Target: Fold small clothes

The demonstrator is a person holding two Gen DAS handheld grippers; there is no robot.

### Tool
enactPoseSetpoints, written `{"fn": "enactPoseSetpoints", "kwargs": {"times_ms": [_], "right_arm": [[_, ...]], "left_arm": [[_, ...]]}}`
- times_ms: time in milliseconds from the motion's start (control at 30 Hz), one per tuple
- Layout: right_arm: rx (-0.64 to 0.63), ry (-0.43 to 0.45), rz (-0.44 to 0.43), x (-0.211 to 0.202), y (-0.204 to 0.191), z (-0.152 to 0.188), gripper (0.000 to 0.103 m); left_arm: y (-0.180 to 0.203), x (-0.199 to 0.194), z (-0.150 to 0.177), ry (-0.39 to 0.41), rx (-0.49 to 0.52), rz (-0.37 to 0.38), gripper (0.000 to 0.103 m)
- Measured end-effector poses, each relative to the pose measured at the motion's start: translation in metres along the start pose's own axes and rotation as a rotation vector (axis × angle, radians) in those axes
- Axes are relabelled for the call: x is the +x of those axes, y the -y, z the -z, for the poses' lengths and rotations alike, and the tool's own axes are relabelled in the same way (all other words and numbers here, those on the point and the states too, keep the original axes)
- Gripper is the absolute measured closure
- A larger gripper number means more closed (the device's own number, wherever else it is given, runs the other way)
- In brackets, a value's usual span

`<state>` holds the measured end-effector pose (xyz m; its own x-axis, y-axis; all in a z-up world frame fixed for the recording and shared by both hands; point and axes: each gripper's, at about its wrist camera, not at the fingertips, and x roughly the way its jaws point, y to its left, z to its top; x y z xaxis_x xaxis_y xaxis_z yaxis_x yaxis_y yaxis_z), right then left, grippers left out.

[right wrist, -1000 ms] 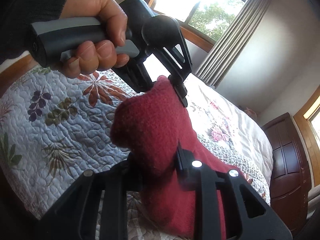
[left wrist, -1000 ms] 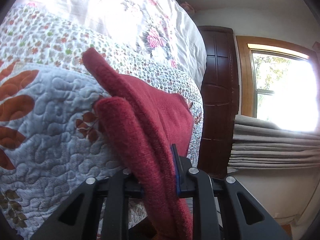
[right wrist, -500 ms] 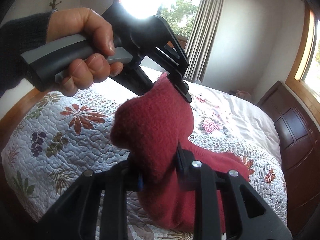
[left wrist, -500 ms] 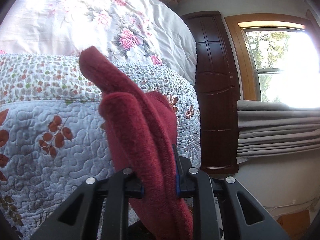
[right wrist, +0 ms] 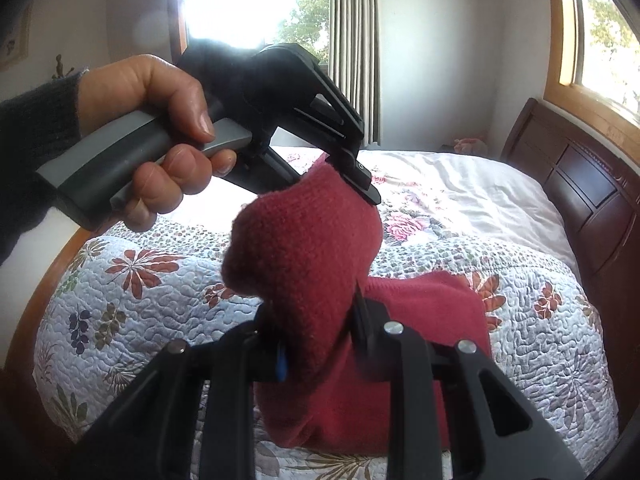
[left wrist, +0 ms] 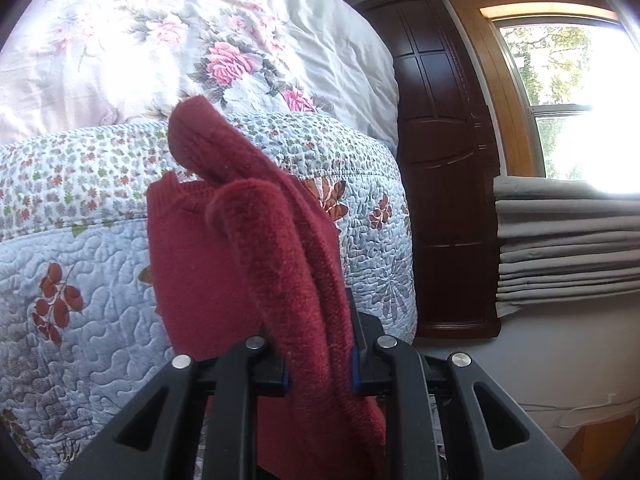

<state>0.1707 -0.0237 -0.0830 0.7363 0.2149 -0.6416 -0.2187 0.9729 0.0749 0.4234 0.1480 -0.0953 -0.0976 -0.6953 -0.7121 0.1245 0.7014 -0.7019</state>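
Both grippers swung toward headboard since earlier frame; more garment now lies flat on quilt (right wrist: 132, 312). Left gripper (left wrist: 318, 368) clamped on red knit garment (left wrist: 240, 264); right gripper (right wrist: 320, 348) clamped on same garment (right wrist: 304, 248). Held edge raised, spanning between jaws; remainder rests on quilt ahead. Judgement: next, lay edge forward.

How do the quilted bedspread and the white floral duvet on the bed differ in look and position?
The quilted bedspread is pale blue with stitched swirls and rust-red leaf prints; the white floral duvet is smooth, wrinkled white cloth with pink roses. The bedspread covers the nearer part of the bed, under the red knit garment; the duvet lies beyond it toward the dark wooden headboard, and no garment lies on it. Both are floral bed covers.
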Motion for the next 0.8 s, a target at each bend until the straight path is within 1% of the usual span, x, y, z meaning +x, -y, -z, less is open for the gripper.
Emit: {"fn": "enactPoseSetpoints", "kwargs": {"times_ms": [200, 433, 800], "right_arm": [[0.064, -0.012, -0.020, 0.003, 0.035, 0.010, 0.080], [0.148, -0.030, -0.066, 0.012, 0.073, 0.031, 0.080], [0.376, -0.050, -0.205, 0.023, 0.139, 0.066, 0.080]], "left_arm": [[0.018, 0.035, -0.007, -0.034, -0.001, -0.054, 0.083], [0.032, 0.077, -0.011, -0.072, -0.005, -0.147, 0.083], [0.060, 0.137, -0.012, -0.119, 0.016, -0.313, 0.083]]}}
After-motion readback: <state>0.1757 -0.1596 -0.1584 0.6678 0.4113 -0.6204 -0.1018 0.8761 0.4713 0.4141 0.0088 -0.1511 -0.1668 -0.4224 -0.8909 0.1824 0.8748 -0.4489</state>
